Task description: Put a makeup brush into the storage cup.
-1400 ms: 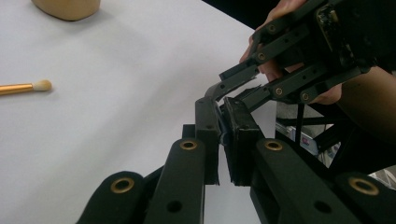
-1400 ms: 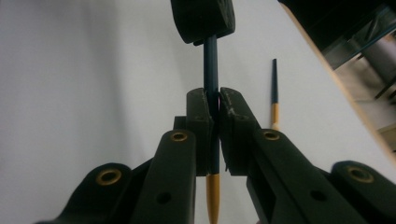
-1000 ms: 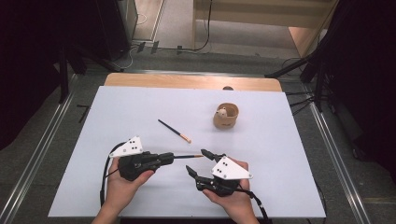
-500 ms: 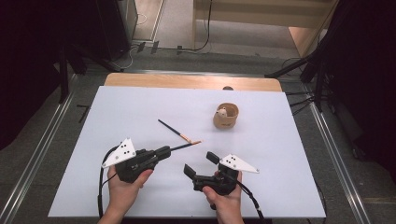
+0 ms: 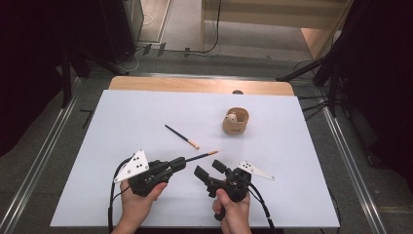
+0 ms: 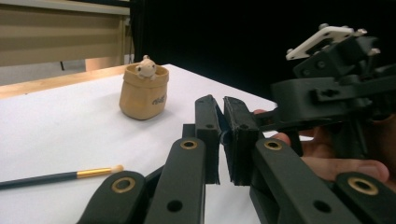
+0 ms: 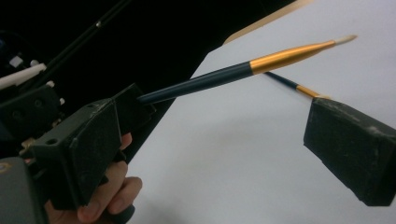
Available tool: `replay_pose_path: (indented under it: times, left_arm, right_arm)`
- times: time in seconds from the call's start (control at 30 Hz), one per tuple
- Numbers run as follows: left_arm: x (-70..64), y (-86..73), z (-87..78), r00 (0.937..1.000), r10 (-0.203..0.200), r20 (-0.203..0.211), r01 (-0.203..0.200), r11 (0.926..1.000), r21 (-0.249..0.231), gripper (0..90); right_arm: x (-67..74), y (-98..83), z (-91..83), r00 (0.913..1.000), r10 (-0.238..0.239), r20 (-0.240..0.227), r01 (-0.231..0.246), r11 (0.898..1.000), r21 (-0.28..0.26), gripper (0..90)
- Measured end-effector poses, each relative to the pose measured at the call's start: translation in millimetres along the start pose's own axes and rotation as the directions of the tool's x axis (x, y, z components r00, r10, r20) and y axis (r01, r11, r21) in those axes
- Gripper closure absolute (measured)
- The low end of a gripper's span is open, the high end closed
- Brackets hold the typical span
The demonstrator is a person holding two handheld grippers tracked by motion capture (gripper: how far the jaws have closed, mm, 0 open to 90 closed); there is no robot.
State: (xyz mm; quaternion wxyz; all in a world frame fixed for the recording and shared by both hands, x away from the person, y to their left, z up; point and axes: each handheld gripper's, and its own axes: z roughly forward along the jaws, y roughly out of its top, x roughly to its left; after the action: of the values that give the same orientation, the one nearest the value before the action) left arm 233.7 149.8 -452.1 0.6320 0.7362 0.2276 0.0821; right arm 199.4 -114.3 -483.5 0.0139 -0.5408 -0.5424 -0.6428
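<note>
We hold a dark brush (image 5: 195,157) in the left gripper (image 5: 178,164), clenched on its handle, low in the middle of the high view. The right gripper (image 5: 207,171) has just been opening and has nothing between its jaws, so it has let the brush go. A second brush (image 5: 181,136) lies on the white table (image 5: 122,117). At the upper right, the small tan pot (image 5: 236,122) has a little figure (image 5: 232,116) inside.

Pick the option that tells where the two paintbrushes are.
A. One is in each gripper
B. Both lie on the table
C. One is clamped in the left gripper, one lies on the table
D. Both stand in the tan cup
C: the left gripper is shut on a paintbrush, while the other brush lies on the white table.
</note>
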Motion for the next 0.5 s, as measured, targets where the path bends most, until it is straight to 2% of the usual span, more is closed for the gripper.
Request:
replay_pose_path:
  times: [0.07,0.4,0.5]
  left_arm:
    - [-1.4,-0.8,1.2,1.0,0.004,0.001,-0.004,1.0,-0.002,86.2]
    - [-13.0,-5.7,10.9,0.9991,0.031,0.029,-0.031,0.9994,0.013,86.2]
    - [-15.2,-6.3,12.4,0.9987,0.035,0.036,-0.036,0.9993,0.015,86.2]
  right_arm:
    - [-2.5,-0.5,-0.4,0.9995,0.028,-0.011,-0.028,1.0,-0.004,6.9]
    - [-6.2,1.9,-3.6,0.9946,0.1,-0.028,-0.101,0.994,-0.044,15.4]
    - [-8.8,1.6,-4.5,0.9919,0.123,-0.032,-0.125,0.991,-0.053,20.7]
